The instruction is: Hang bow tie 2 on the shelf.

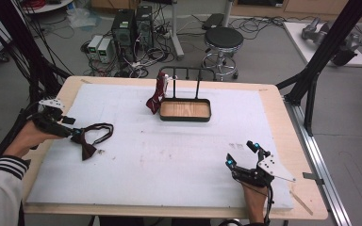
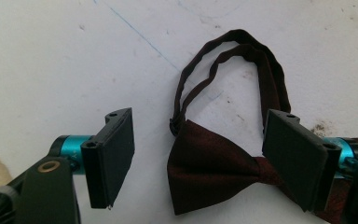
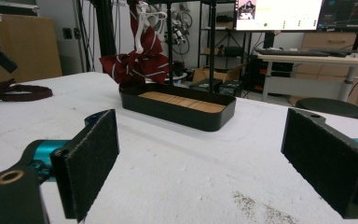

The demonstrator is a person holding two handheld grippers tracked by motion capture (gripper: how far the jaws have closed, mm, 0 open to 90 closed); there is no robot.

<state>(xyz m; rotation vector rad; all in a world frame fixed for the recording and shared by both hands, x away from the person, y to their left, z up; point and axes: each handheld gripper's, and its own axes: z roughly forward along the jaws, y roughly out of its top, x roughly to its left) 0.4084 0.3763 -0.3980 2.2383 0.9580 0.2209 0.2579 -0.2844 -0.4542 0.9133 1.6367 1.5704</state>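
Observation:
A dark maroon bow tie (image 1: pixel 88 147) with a looped strap lies on the white mat (image 1: pixel 169 155) at the left. My left gripper (image 1: pixel 73 133) is low over it, pointing right. In the left gripper view the bow tie (image 2: pixel 209 168) sits between the two pads, with the left pad (image 2: pixel 114 154) apart from the cloth and the right pad over the knot side; the jaws stand open. My right gripper (image 1: pixel 241 154) rests open near the front right, with nothing between its pads (image 3: pixel 91 163). A red striped bow tie (image 1: pixel 158 92) hangs on the black rack (image 1: pixel 188 70).
A black tray with a wooden floor (image 1: pixel 185 119) stands under the rack at the back middle, seen ahead as the tray (image 3: pixel 177 112) in the right gripper view. Beyond the table are a stool (image 1: pixel 223 40) and computer boxes (image 1: pixel 132 26). Black frame posts (image 1: pixel 311 80) stand at the right.

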